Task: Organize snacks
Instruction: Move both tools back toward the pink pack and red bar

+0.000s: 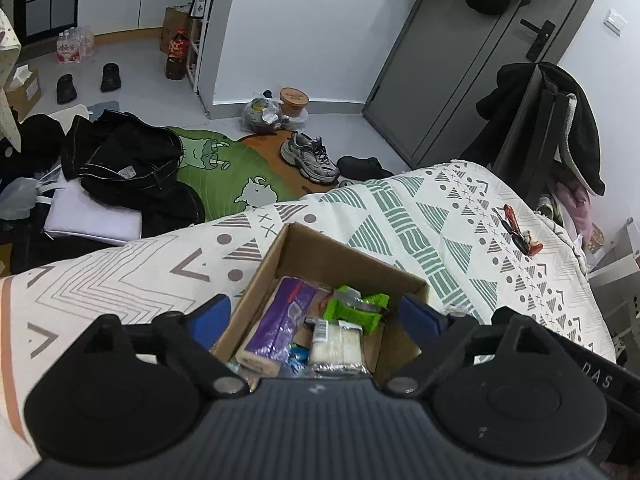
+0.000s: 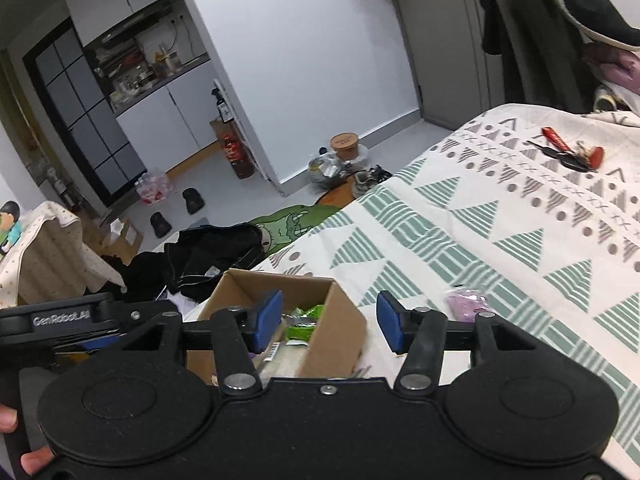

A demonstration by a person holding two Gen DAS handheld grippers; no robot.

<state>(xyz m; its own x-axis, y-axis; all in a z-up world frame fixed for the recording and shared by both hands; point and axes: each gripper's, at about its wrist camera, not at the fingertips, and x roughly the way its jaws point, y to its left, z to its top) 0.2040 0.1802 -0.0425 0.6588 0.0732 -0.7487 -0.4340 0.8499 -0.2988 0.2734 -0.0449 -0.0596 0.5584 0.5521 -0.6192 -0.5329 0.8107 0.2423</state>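
Observation:
A small cardboard box (image 1: 344,256) sits on the patterned bed cover. It holds a purple packet (image 1: 280,320), a green wrapper (image 1: 354,306) and a clear pack of white wafers (image 1: 340,346). My left gripper (image 1: 316,316) is open and empty, just above the box with its blue pads to either side of it. The box also shows in the right wrist view (image 2: 332,332). My right gripper (image 2: 330,322) is open and empty over the box's right wall. A small pink-purple snack packet (image 2: 466,302) lies on the cover to the right of the box.
Keys with a red strap (image 2: 568,154) lie on the bed cover (image 2: 480,240) further back; they also show in the left wrist view (image 1: 516,230). Black clothes (image 1: 128,168), a green rug (image 1: 224,176), shoes (image 1: 308,158) and bottles litter the floor beyond the bed edge.

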